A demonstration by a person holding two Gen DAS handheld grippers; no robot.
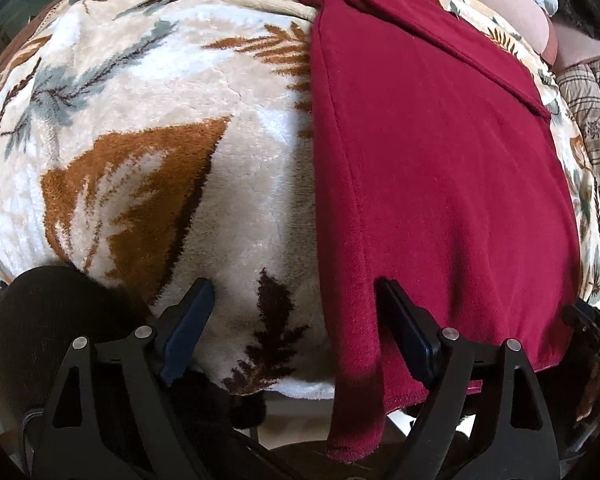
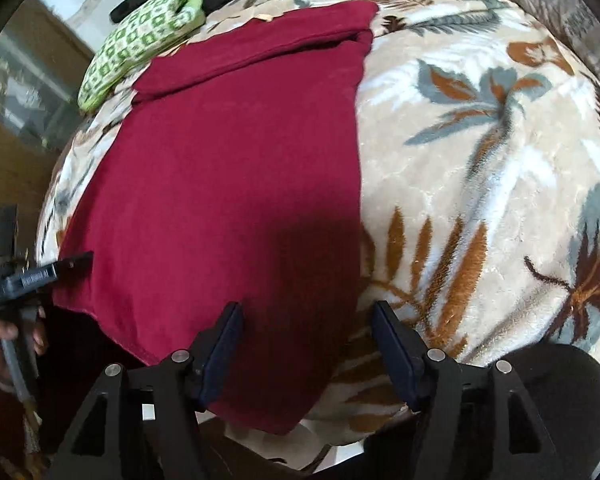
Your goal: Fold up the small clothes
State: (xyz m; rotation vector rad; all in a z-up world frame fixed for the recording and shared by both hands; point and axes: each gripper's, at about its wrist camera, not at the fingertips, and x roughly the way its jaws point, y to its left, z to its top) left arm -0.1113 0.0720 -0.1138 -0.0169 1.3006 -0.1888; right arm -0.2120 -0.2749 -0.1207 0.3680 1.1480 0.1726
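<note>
Red garment lying flat on the leaf-patterned blanket of the bed, long axis running from the near bed edge away toward a folded-over band at the far end, near hem draped over the bed edge. Taking the garment as landmark: left claw poised at its near-left corner, jaws apart, straddling the left side edge; one finger over red cloth, the other over bare blanket, neither pad visibly pressing. Right claw at the near-right corner, jaws likewise apart, with the garment's right edge passing between them; no clamp evident. Left claw also visible from the right wrist view at the garment's near-left hem, held by a hand. Each claw thus nearest to its own near corner, both pointing steeply down. Judged: a lengthwise fold, near hem carried toward the far band, would call for both corners to be pinched together and lifted evenly; uneven lift likely to skew the fold. Green patterned cloth lying beyond the garment's far-left corner, apart from it.
</note>
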